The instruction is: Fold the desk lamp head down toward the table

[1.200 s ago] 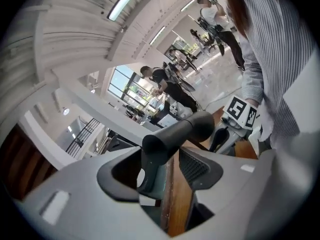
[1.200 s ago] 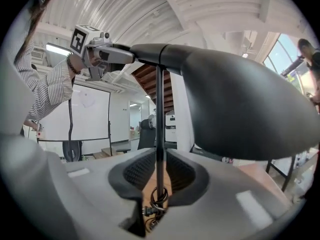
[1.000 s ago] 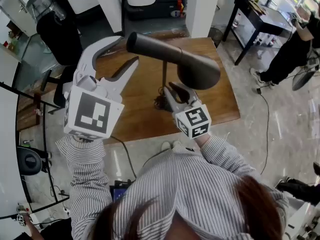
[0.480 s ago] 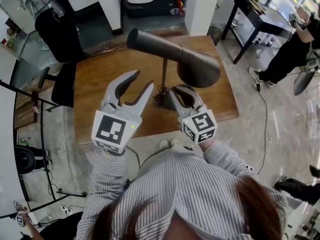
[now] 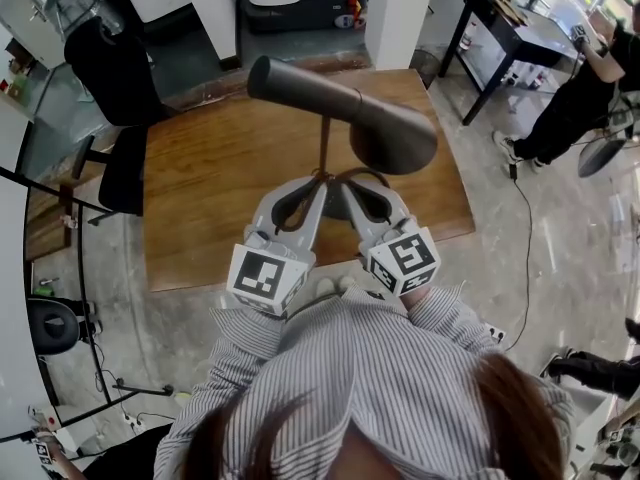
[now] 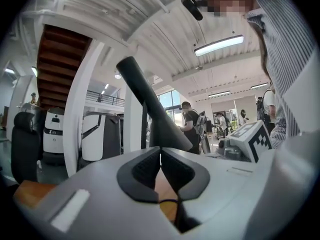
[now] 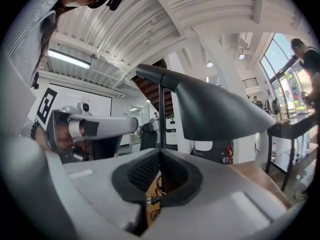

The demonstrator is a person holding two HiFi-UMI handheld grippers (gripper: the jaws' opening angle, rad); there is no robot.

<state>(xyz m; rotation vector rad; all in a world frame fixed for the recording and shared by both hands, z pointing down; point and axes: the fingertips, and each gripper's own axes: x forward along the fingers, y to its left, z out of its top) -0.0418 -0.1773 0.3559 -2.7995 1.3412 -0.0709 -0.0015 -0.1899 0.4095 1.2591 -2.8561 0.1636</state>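
a dark grey metal desk lamp [image 5: 395, 138] with a cone head stands midway along the near edge of a brown wooden table [image 5: 200, 198], head still up. the right gripper [image 5: 343, 179] is clamped on its thin stem [image 5: 324, 148]. the left gripper [image 5: 319, 181] is closed, empty, just beside it. pressing the head could tip the lamp if that grip slips. one lamp, one table, two grippers.

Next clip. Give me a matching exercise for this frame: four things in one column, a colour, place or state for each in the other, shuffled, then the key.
1. lamp head
2. table
3. right gripper
4. office chair

A. brown wood
B. shut on the lamp stem
C. black, by the table's left edge in the head view
D. dark grey, up on its stem

Pairs: 1-D, 2-A, 3-B, 4-C
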